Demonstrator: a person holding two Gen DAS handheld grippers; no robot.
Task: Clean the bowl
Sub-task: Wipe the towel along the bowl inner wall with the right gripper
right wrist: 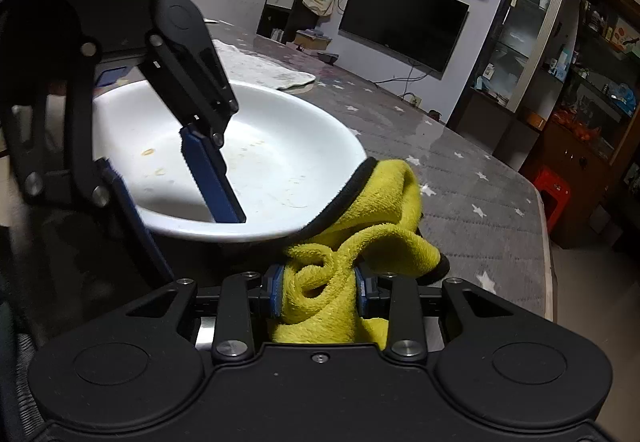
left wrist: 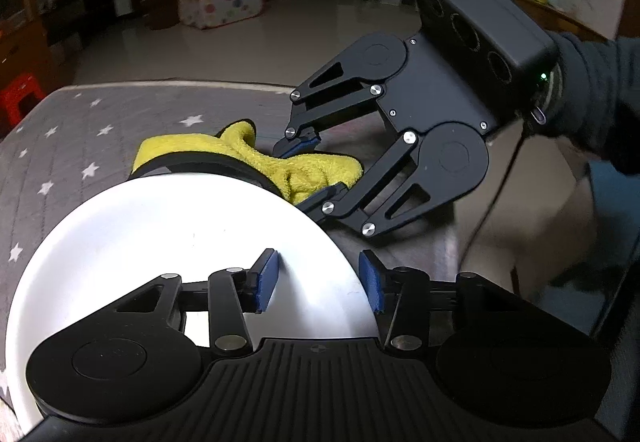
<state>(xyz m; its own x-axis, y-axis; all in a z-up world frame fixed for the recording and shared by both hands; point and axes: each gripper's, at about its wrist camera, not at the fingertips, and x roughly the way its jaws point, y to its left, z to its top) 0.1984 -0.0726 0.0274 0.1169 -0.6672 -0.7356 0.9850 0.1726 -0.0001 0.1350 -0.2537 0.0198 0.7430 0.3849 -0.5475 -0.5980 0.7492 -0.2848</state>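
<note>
A white bowl [right wrist: 224,162] sits on a grey table cover printed with white stars [left wrist: 80,130], and faint yellowish smears mark its inner surface. From the right wrist camera the bowl fills the 10 o'clock part of the view. The left gripper [right wrist: 168,194] reaches in from 10 o'clock with its two blue pads spread apart, one pad inside the bowl and the other outside the near rim, so the rim lies between the jaws; whether the pads actually press on the rim cannot be told. From the left wrist camera, those same blue pads [left wrist: 266,278] stand apart at 6 o'clock with the bowl's edge between them. The right gripper [right wrist: 320,292] is clenched on a bunched yellow cloth [right wrist: 360,238] with a dark edge, which lies against the bowl's rim at 3 o'clock of the bowl. In the left view the right gripper [left wrist: 310,168] comes in from 2 o'clock, held by a dark-sleeved hand [left wrist: 588,98]. A television [right wrist: 400,18] hangs on the far wall.
</note>
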